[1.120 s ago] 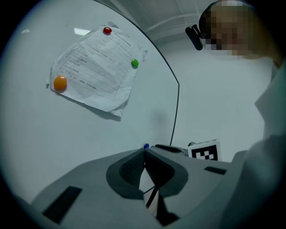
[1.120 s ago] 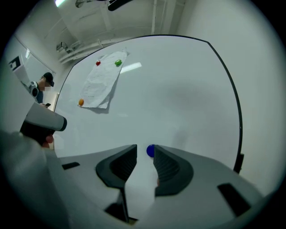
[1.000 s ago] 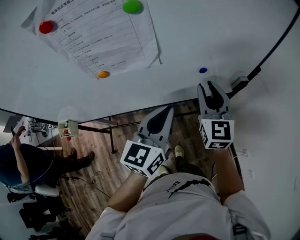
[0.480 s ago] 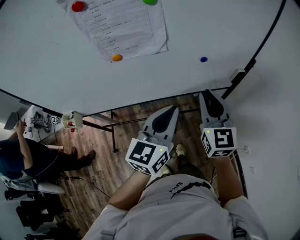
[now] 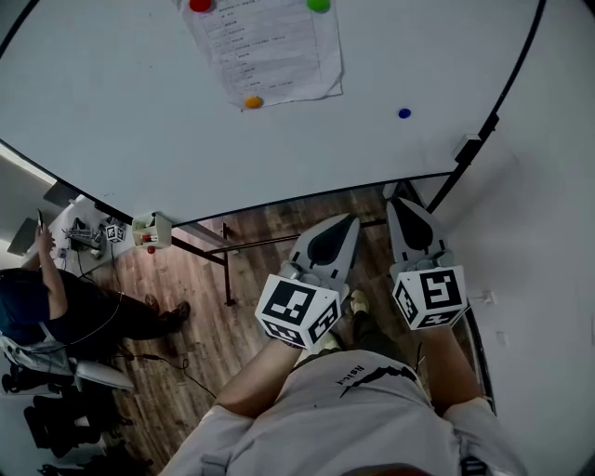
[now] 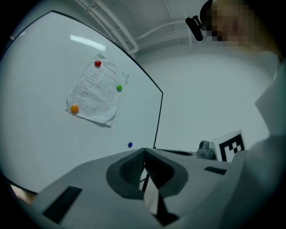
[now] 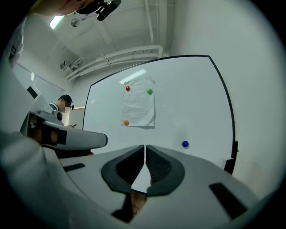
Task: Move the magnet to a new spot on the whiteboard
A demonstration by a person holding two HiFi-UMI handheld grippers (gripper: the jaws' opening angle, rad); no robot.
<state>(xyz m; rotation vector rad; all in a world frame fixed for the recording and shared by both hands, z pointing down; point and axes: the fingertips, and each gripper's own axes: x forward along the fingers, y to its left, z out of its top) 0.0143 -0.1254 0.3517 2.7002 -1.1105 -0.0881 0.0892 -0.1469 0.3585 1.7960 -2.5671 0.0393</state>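
A small blue magnet (image 5: 403, 113) sticks to the whiteboard (image 5: 112, 121) at its lower right, alone on bare board; it also shows in the left gripper view (image 6: 130, 145) and the right gripper view (image 7: 185, 144). My right gripper (image 5: 400, 200) hangs below the board's bottom edge, well short of the magnet. Its jaws are closing, almost together (image 7: 145, 146), with nothing between them. My left gripper (image 5: 349, 221) is beside it, tips touching (image 6: 144, 151), empty.
A printed sheet (image 5: 265, 51) is pinned to the board by red (image 5: 200, 5), green (image 5: 319, 5) and orange (image 5: 252, 102) magnets. The board's stand legs (image 5: 223, 270) cross the wooden floor. A seated person (image 5: 56, 297) is at the left, a white wall (image 5: 548, 232) on the right.
My right gripper's jaws have gone from wide open to nearly together, and it has drawn back down from the blue magnet. The board has slid up in view. The left gripper stays shut.
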